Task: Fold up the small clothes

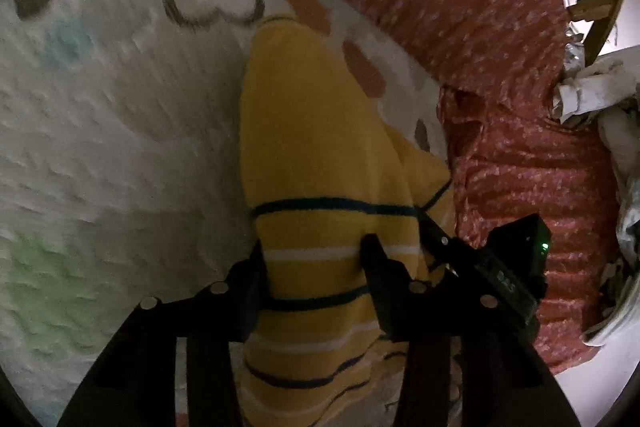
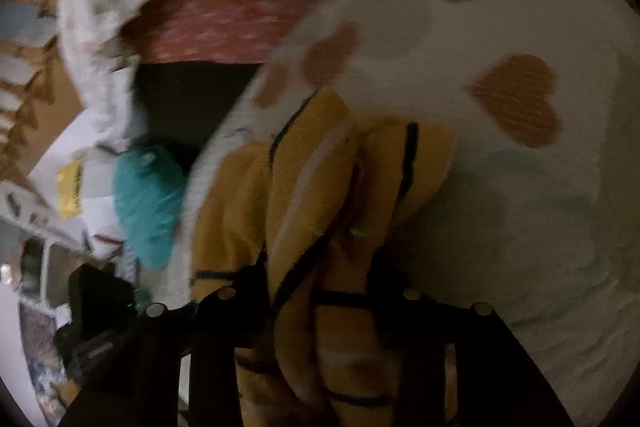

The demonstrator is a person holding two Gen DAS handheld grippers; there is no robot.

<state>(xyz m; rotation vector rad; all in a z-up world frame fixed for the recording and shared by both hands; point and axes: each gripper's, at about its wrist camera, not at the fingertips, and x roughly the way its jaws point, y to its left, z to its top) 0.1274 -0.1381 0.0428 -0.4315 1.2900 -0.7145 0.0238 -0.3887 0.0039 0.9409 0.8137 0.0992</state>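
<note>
Garment [image 1: 320, 147] between both parted claws | teal item [image 2: 148, 203] right-view only

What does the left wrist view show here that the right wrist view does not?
Only the left wrist view shows the right gripper beside the garment and crumpled white items at the far right. Only the right wrist view shows a teal fuzzy item and a yellow label. Both show the yellow striped garment between the fingers, the white heart-print blanket and the red speckled fabric.
</note>
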